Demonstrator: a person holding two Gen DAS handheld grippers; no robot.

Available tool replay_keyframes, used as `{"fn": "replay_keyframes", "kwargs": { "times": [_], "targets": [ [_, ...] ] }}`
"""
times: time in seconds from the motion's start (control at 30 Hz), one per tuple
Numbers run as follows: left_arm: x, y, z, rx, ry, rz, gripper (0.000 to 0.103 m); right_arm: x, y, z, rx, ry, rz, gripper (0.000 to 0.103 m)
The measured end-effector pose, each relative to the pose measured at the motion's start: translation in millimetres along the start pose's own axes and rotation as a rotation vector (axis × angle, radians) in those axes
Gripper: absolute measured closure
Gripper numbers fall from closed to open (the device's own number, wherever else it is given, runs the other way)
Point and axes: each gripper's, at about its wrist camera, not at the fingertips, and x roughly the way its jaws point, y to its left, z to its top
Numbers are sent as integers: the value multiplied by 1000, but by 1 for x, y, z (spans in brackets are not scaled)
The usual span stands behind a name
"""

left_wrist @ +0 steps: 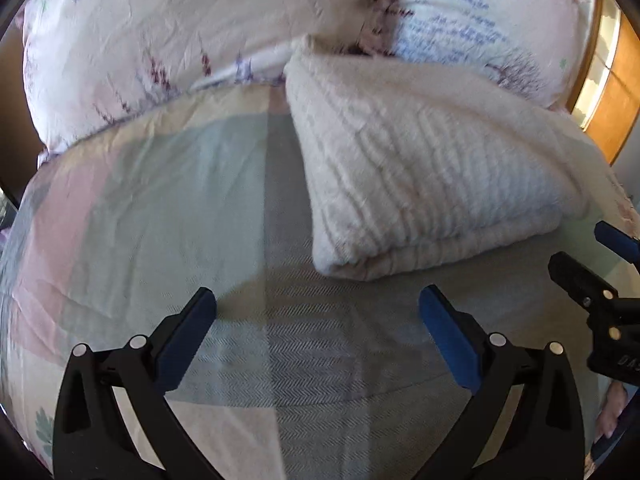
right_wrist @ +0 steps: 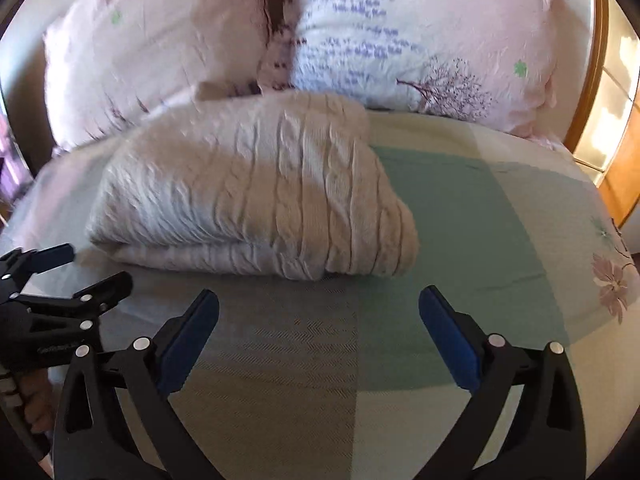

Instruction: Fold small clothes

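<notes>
Sweater: cream cable-knit, folded into a thick bundle, lying on the bed ahead of both sets of jaws. Left gripper: jaws released, holding nothing, sweater ahead and to its right. Right gripper: jaws released, holding nothing, sweater ahead and to its left. Pillows: two, pink printed, beyond the sweater.

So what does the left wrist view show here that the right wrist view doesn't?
Only the left wrist view shows the right gripper, open at its right edge, and pink and beige sheet patches. Only the right wrist view shows the left gripper, open at its left edge, and a pink flower print on the sheet. Both show the folded cable-knit sweater on the bed sheet, with two floral pillows behind.
</notes>
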Motion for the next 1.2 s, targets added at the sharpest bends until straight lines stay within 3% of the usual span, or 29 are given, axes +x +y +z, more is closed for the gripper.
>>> {"fn": "replay_keyframes", "kwargs": {
  "times": [0.13,1.2],
  "targets": [
    [0,2,-3,-1,-5,5,2,22,-1,-2,25,102,-20,1],
    [1,1,-2,1,-2,5,2,20,-4,-6,25,103,-19,1]
  ]
}}
